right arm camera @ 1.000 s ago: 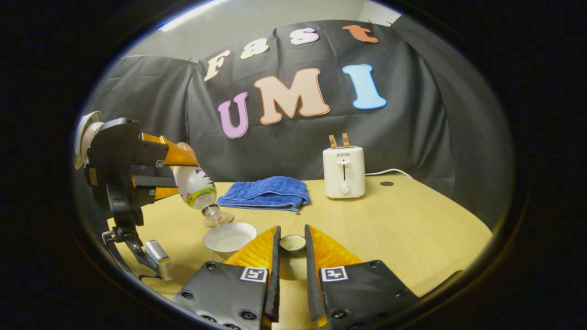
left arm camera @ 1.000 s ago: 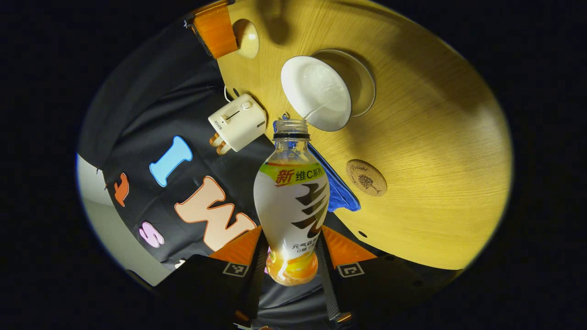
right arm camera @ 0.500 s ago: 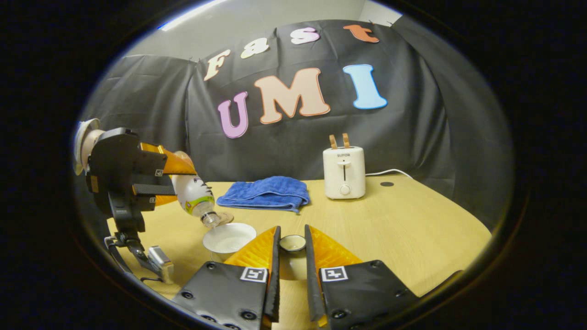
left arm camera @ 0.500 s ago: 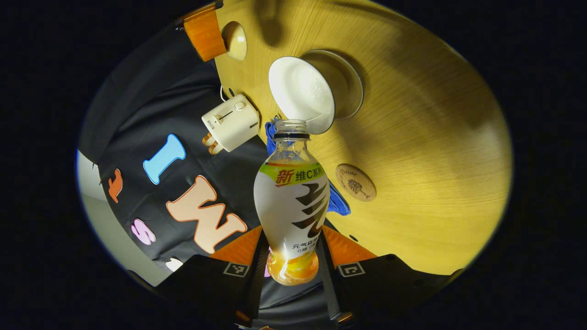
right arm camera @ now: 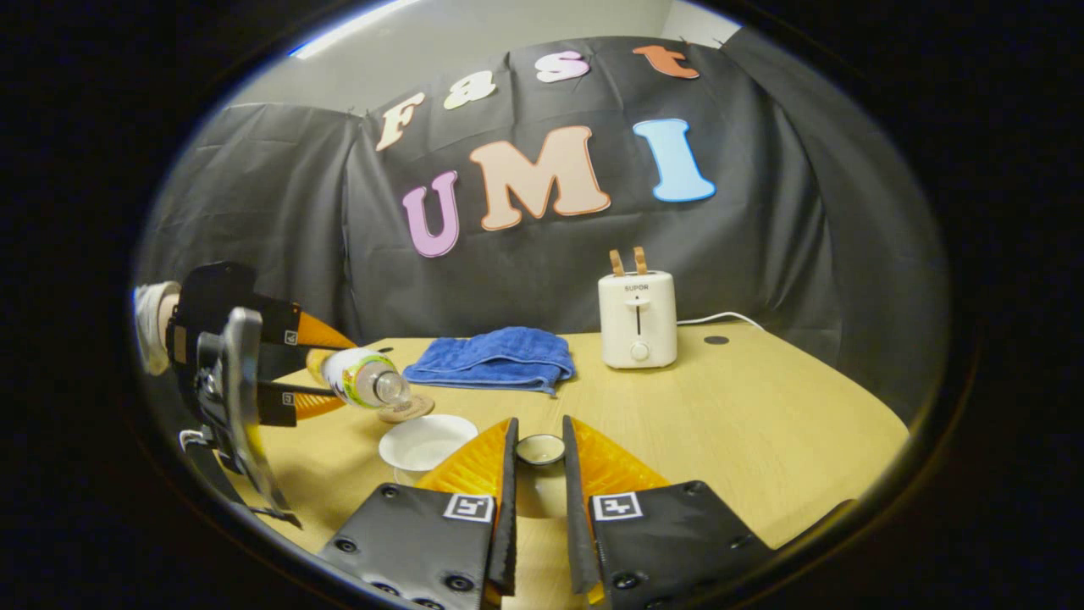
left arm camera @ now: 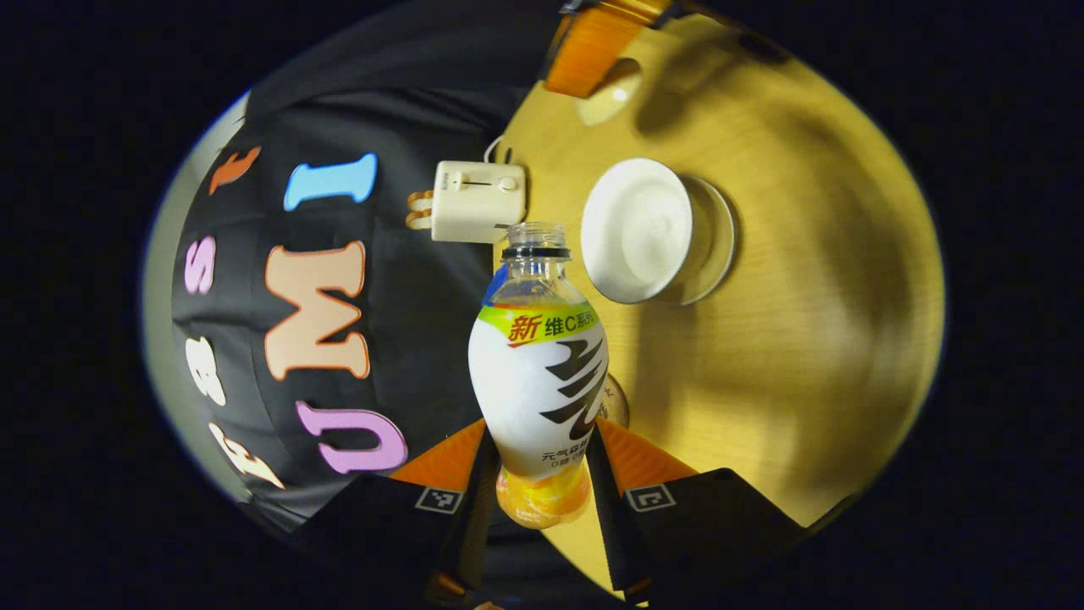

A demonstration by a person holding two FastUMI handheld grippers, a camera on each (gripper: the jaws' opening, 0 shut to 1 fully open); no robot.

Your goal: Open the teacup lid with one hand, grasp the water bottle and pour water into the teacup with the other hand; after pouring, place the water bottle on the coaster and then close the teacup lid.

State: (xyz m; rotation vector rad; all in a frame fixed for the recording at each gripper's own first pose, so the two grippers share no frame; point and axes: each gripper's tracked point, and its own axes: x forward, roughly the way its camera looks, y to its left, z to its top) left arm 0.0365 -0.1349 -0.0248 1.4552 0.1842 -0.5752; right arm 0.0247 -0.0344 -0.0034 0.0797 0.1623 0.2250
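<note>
Two claws: left claw [left arm camera: 542,474] pinches the water bottle [left arm camera: 539,373], levelled beside the teacup [left arm camera: 637,230]; right claw [right arm camera: 539,453] pinches the lid [right arm camera: 540,449], keeping the cup open.

Glossy plastic bottle [left arm camera: 539,373], matt wood-grain table [right arm camera: 762,407].

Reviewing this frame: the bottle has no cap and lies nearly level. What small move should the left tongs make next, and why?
Probably tip the uncapped plastic water bottle upright and carry it toward the round wooden coaster. The left tongs grip it lying nearly level, mouth off the white teacup; the right tongs hold the small lid.
</note>
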